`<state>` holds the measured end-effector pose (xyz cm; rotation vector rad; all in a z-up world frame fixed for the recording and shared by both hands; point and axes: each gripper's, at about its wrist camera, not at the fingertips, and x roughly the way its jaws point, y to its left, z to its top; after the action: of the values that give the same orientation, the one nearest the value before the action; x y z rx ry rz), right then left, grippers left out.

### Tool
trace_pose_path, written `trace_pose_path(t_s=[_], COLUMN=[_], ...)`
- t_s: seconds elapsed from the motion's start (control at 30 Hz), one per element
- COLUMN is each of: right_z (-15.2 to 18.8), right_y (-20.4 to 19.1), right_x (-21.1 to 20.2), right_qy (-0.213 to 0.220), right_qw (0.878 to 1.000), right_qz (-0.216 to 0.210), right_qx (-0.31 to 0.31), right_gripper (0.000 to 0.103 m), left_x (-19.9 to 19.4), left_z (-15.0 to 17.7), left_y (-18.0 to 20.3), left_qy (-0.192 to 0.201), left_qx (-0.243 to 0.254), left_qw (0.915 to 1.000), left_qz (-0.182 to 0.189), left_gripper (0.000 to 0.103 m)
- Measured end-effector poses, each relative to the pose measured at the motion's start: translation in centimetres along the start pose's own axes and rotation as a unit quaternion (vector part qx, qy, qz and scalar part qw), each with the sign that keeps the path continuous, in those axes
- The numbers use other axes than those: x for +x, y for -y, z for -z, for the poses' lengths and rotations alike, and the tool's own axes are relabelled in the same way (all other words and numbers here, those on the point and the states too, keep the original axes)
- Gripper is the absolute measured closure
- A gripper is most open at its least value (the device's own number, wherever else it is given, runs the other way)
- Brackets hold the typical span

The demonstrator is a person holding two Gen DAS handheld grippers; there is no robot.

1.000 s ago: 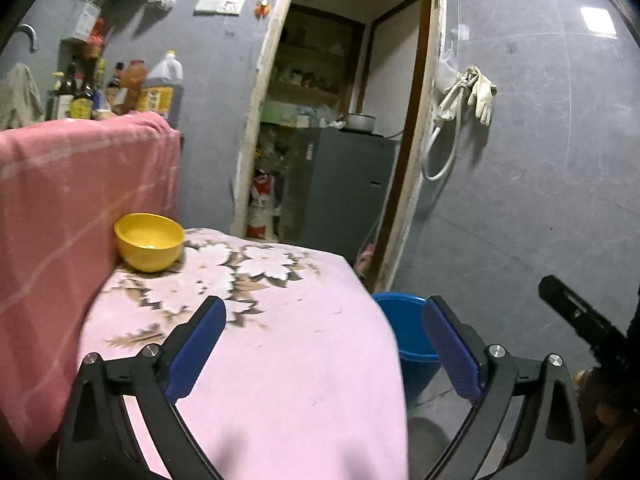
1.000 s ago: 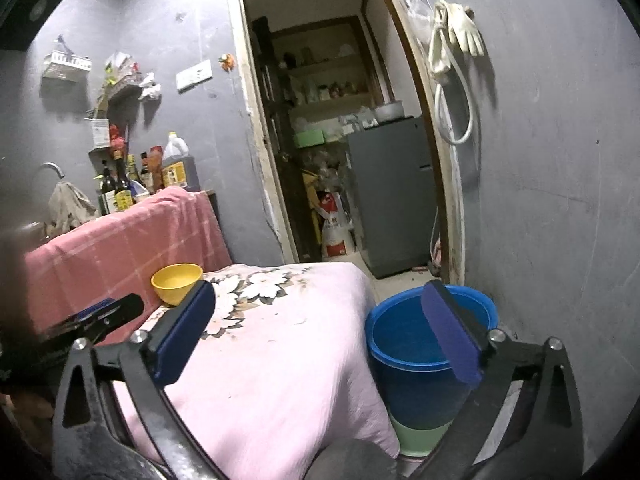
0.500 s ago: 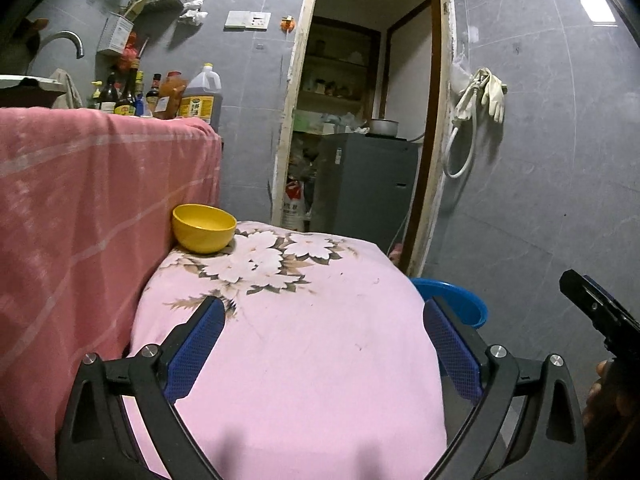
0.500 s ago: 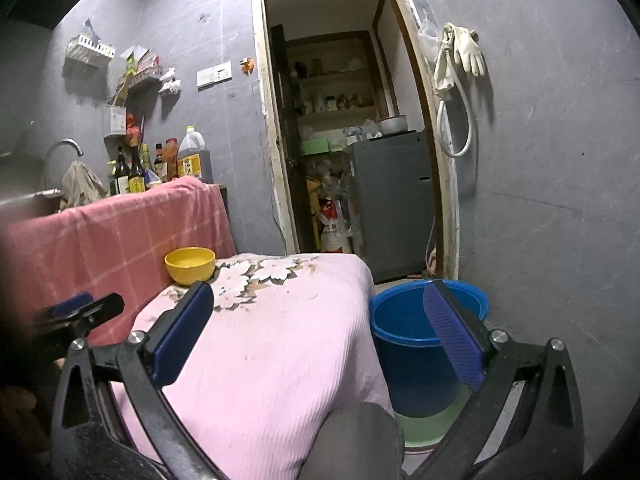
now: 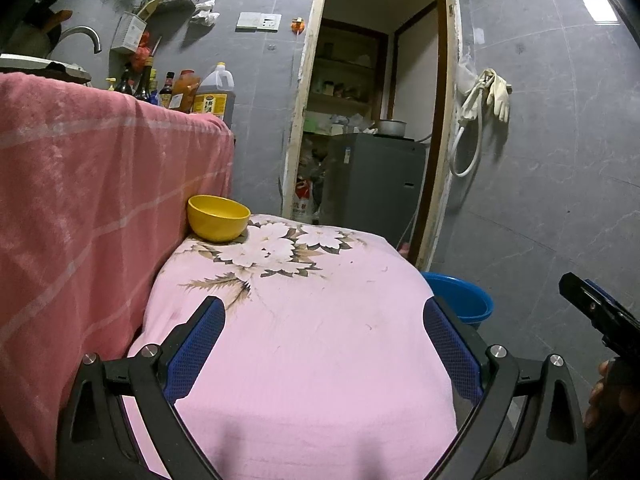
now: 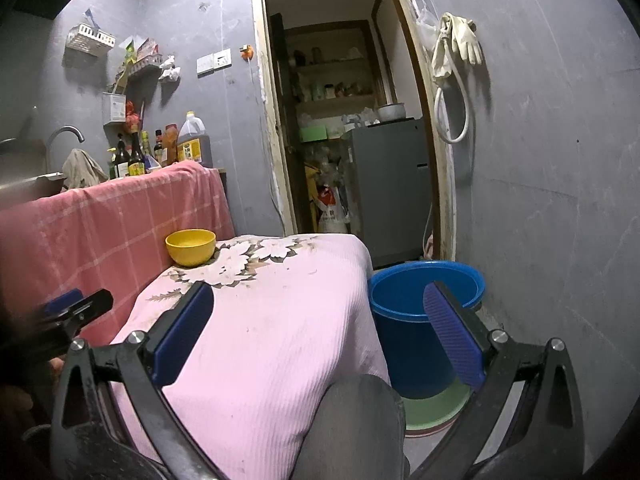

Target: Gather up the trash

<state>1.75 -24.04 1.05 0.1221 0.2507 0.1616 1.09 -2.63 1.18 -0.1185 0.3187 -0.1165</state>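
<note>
Two tools hang at the bottom of their frames, both released with nothing between the blue pads: the left tool [image 5: 320, 340] over the near end of the pink cloth-covered tabletop [image 5: 312, 360], the right tool [image 6: 318, 332] straddling that tabletop's right edge and the round blue plastic bucket [image 6: 416, 332] on the floor just beside it. In the right wrist view the bucket stands at centre right, nested in a pale green basin [image 6: 436, 408], and it looks like the natural bin for this job.

No clear piece of trash shows yet. Small dark specks dot the pink cloth in mid frame, but they are too small to tell crumbs from stains. So the step in hand is, by my judgement, a search: sweep both cameras slowly along the cloth, keep the pads spread, and hold the right tool close to the bucket for a short drop.

Farther back, at centre left of both views, a small yellow plastic bowl [image 5: 218, 218] sits on the flower-printed end of the cloth, touching the hanging pink checked blanket [image 5: 100, 200]. Its inside is only partly visible from the right wrist and appears bare; it is worth a look from above before moving on.
</note>
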Motion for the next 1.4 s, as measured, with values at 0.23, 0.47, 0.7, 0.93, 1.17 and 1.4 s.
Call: trace_pose_path(t_s=[0.23,0.47,0.7,0.93,1.17,1.4], right_z=[0.05,0.05,0.05,0.06,0.17,0.27], right_y=[0.13,0.14,0.11,0.06,0.1,-0.03], right_x=[0.03,0.03,0.02,0.04,0.04,0.05], right_qy=[-0.002,-0.002,-0.003,-0.003,-0.004,-0.005], right_qw=[1.0,1.0,1.0,1.0,1.0,1.0], right_qz=[0.001,0.0,0.0,0.001,0.002,0.002], right_qx=[0.002,0.002,0.002,0.003,0.004,0.005], right_gripper=[0.0,0.0,0.0,0.0,0.0,0.0], left_x=[-0.07,-0.07,-0.06,-0.03,-0.13,-0.04], left_z=[0.06,0.07,0.09,0.12,0.14,0.19], left_y=[-0.17,-0.2,-0.24,-0.23,-0.38,-0.49], left_qy=[0.0,0.001,0.001,0.0,-0.001,-0.003], left_qx=[-0.001,-0.001,-0.001,0.0,0.0,0.0], left_qw=[1.0,1.0,1.0,1.0,1.0,1.0], left_qz=[0.0,0.0,0.0,0.0,-0.001,-0.001], left_gripper=[0.006,0.006,0.006,0.006,0.006,0.006])
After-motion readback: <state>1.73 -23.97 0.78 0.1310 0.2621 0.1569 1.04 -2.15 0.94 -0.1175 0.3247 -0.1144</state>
